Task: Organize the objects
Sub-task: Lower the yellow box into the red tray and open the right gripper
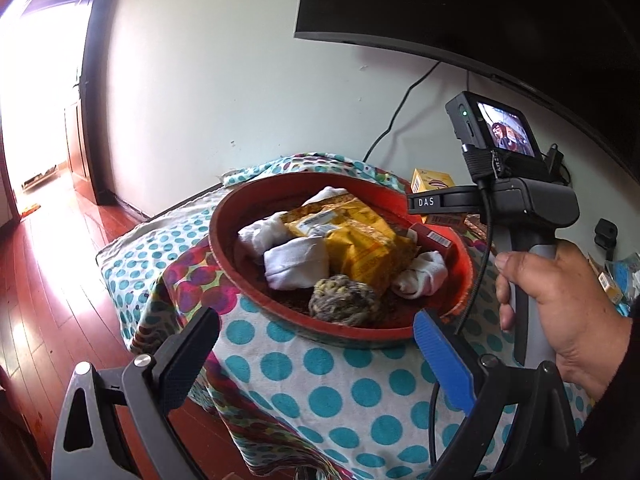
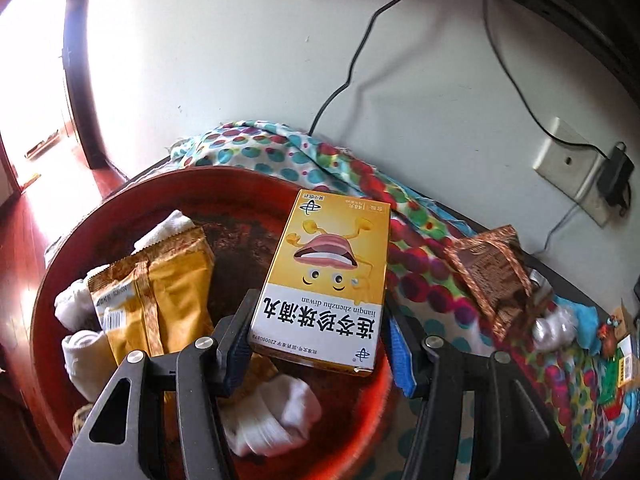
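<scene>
My right gripper (image 2: pixel 320 340) is shut on a yellow medicine box (image 2: pixel 324 280) with a cartoon face, and holds it over the right side of a round red tray (image 2: pixel 120 208). In the left wrist view a hand (image 1: pixel 568 304) grips the right gripper's handle beside the tray (image 1: pixel 224 256), and the yellow box (image 1: pixel 430 179) peeks out behind its finger. The tray holds a yellow snack packet (image 1: pixel 360 244), rolled white socks (image 1: pixel 296 264), a ball of yarn (image 1: pixel 344 300) and a small red box (image 1: pixel 436 240). My left gripper (image 1: pixel 316 356) is open with nothing in it, just before the tray's near rim.
A polka-dot cloth (image 1: pixel 320 392) covers the table. A brown foil packet (image 2: pixel 488 272) and small clutter lie on the cloth at the right. A wall socket (image 2: pixel 568 160) with an adapter and cables sits behind, under a dark screen (image 1: pixel 480 0). Wooden floor (image 1: pixel 48 280) drops away left.
</scene>
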`<action>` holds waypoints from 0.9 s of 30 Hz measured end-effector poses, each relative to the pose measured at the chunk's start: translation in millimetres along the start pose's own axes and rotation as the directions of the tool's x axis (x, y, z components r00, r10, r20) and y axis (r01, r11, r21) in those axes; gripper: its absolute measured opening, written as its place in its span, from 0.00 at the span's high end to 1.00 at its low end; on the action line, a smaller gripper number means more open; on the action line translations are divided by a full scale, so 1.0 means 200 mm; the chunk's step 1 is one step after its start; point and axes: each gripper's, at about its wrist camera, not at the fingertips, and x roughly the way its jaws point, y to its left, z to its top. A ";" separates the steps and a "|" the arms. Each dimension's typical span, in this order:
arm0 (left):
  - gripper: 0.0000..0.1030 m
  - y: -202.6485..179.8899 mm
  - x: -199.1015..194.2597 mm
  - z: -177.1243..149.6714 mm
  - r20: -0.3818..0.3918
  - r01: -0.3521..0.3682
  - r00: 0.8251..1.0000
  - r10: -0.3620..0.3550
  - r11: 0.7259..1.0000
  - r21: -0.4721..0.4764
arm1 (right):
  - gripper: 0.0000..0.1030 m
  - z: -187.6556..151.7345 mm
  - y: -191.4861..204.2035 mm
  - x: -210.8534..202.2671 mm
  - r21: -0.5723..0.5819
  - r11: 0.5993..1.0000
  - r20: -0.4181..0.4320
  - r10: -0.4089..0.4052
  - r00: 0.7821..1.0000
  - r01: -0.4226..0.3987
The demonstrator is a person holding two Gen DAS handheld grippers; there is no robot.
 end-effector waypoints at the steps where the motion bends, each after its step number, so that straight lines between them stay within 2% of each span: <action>1: 0.03 0.01 0.01 0.00 -0.003 0.001 1.000 -0.001 1.000 -0.008 | 0.48 0.00 0.02 0.02 -0.001 1.000 -0.006 0.001 1.000 -0.001; 8: 0.03 0.02 -0.01 0.02 0.024 -0.011 1.000 0.010 1.000 0.010 | 0.48 0.00 0.11 0.08 -0.017 1.000 -0.019 0.013 1.000 -0.014; 14: 0.03 0.03 0.02 0.02 0.001 0.001 1.000 -0.001 1.000 -0.005 | 0.48 0.01 0.19 0.12 -0.038 0.999 -0.039 0.018 0.999 -0.019; 21: 0.03 0.02 0.02 0.02 -0.003 -0.002 1.000 0.002 1.000 -0.010 | 0.47 0.02 0.19 0.19 -0.014 1.000 -0.085 0.016 0.996 -0.018; 27: 0.03 0.01 0.03 0.01 -0.010 -0.004 1.000 0.004 1.000 0.004 | 0.46 0.02 0.18 0.21 -0.016 1.000 -0.087 0.011 0.996 -0.012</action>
